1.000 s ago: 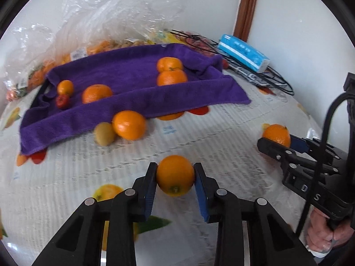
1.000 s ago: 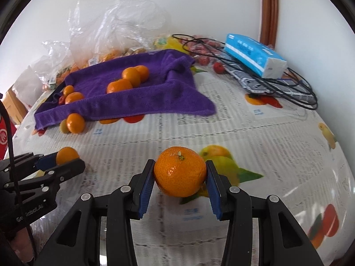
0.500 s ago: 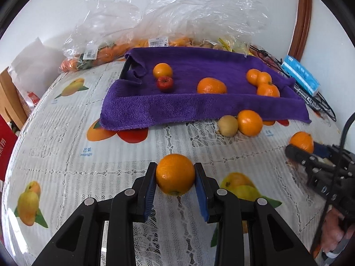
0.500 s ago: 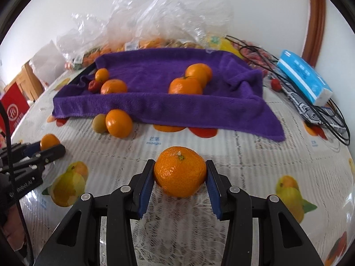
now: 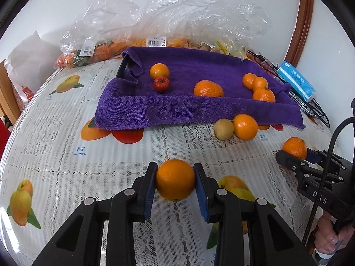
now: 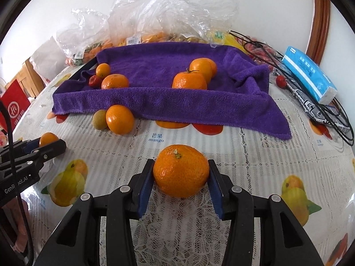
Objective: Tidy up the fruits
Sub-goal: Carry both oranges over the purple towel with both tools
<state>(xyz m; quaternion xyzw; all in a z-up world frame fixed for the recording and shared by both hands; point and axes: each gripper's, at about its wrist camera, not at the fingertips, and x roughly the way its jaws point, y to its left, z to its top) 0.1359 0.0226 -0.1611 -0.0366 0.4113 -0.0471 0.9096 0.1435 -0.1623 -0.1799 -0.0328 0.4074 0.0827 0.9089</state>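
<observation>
Smooth orange (image 5: 175,179) and stemmed mandarin (image 6: 180,170) each gripped, upright.

Can't really make out the fruit inside those crinkly plastic bags (image 5: 104,44), just orange blur. The purple towel (image 6: 177,102) covers whatever tray's under it, and my right claw (image 5: 295,155) hides half its orange (image 5: 294,147).

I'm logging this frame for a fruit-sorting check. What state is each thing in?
left gripper: shut on smooth orange
right gripper: shut on stemmed mandarin
purple towel: spread over a tray, front edge draped onto the table
loose orange: on the table, touching yellow-green fruit
plastic bags: crumpled
</observation>
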